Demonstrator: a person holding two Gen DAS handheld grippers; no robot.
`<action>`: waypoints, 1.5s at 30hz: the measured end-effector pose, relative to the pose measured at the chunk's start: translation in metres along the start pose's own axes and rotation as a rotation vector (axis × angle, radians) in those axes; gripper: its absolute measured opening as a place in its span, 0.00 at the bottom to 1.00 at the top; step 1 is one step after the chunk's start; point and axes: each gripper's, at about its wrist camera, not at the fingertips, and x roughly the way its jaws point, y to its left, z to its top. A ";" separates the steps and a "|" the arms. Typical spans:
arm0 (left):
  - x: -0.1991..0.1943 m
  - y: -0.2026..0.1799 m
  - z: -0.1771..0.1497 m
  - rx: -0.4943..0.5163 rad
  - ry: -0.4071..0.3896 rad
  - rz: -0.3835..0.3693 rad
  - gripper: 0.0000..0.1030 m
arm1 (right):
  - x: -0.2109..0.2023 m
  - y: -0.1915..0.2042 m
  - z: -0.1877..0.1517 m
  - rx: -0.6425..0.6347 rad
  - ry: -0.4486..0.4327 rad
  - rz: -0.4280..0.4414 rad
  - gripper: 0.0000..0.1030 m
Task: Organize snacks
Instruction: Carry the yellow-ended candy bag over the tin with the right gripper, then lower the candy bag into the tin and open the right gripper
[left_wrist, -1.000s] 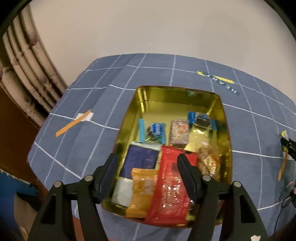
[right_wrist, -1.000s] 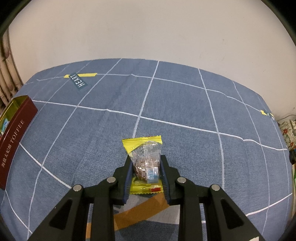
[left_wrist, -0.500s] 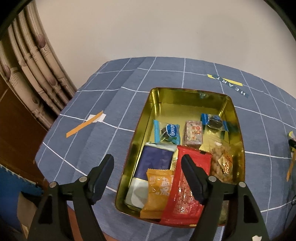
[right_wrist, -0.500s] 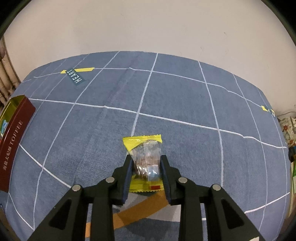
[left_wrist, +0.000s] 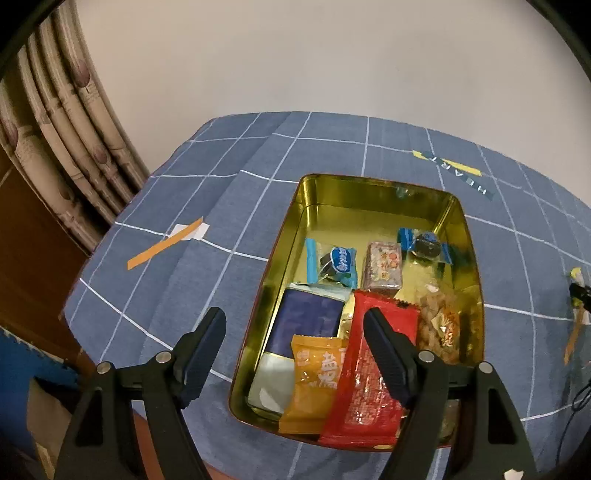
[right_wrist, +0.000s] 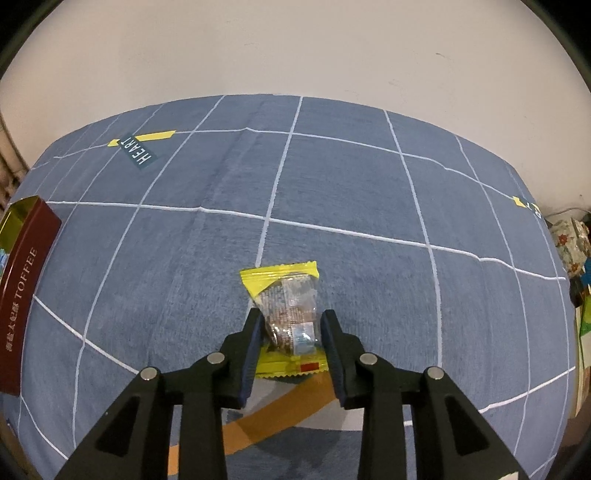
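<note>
A gold tin (left_wrist: 373, 192) with dark red outer walls sits on the blue grid tablecloth and holds several snacks: a red packet (left_wrist: 369, 373), an orange packet (left_wrist: 314, 376), a dark blue pack (left_wrist: 306, 321) and small wrapped sweets. My left gripper (left_wrist: 295, 325) is open and empty, raised above the tin's near left edge. In the right wrist view, my right gripper (right_wrist: 291, 325) is shut on a yellow-edged clear snack packet (right_wrist: 290, 306) over the cloth. The tin's red side (right_wrist: 22, 295) shows at the far left.
Orange tape strips lie on the cloth (left_wrist: 166, 243), one under the right gripper (right_wrist: 266, 417). A curtain (left_wrist: 55, 129) hangs at the left beyond the table edge. A wall stands behind the table. Clutter (right_wrist: 572, 258) sits past the right edge.
My left gripper has risen and drawn back to the left from the tin, jaws wider. My right gripper has lifted the yellow packet slightly off the cloth.
</note>
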 end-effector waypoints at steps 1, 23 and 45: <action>-0.001 0.000 0.000 -0.001 -0.004 0.001 0.72 | 0.000 0.000 0.000 0.001 0.002 -0.001 0.29; -0.005 0.035 0.002 -0.110 0.007 0.031 0.73 | -0.064 0.100 0.027 -0.062 -0.086 0.134 0.25; 0.001 0.063 -0.011 -0.165 0.049 0.067 0.73 | -0.074 0.281 0.036 -0.316 -0.076 0.354 0.25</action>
